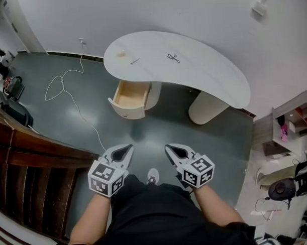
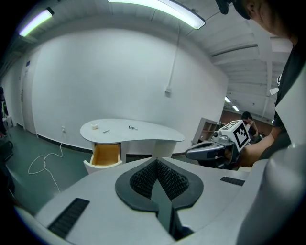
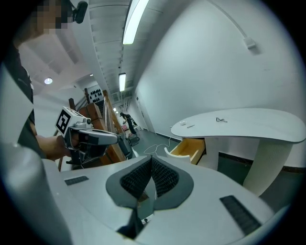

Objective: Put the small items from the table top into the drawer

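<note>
Left tongs point(image 1: 128, 147), right tongs point(image 1: 169, 147): closed, empty, near. Worktop point(image 1: 212, 74): white, kidney-shaped, far; grey floor point(image 1: 163, 121); drawer point(image 1: 130, 97) open under left end. On worktop's left: pale lump point(image 1: 121, 53), thin stick point(image 1: 135, 60), dark clip point(image 1: 173, 57)

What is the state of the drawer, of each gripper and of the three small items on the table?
Drawer: pulled open, nothing seen inside.
Left gripper: shut, empty.
Right gripper: shut, empty.
Pale small item: lying on the table.
Thin stick: lying on the table.
Black clip-like item: lying on the table.
</note>
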Motion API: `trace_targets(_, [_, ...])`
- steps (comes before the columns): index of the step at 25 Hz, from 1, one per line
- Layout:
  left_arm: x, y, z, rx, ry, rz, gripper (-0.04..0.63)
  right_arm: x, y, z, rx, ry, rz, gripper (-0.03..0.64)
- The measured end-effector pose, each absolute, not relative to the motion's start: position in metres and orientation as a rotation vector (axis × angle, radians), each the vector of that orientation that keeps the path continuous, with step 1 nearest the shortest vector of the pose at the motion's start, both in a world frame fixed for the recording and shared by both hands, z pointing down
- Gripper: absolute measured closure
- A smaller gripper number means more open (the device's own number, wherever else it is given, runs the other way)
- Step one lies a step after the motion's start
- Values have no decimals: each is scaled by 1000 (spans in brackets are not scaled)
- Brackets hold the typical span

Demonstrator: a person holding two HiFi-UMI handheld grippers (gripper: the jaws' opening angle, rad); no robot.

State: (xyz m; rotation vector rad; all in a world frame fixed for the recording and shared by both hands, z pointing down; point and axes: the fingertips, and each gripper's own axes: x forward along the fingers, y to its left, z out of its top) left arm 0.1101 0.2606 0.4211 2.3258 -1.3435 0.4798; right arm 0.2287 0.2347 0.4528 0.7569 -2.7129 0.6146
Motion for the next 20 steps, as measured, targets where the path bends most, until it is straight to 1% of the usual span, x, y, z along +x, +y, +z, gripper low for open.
trace_targets(3, [111, 251, 424, 2314, -1347, 509, 580, 232, 225, 454, 749, -2711, 633, 618])
trace_targets(16, [115, 201, 419, 2325, -1334, 478, 580, 227, 186, 456, 729, -2718, 629, 618])
trace_targets(20, [105, 186, 425, 2331, -1328, 497, 580, 217, 171, 462, 720, -2700, 617, 618])
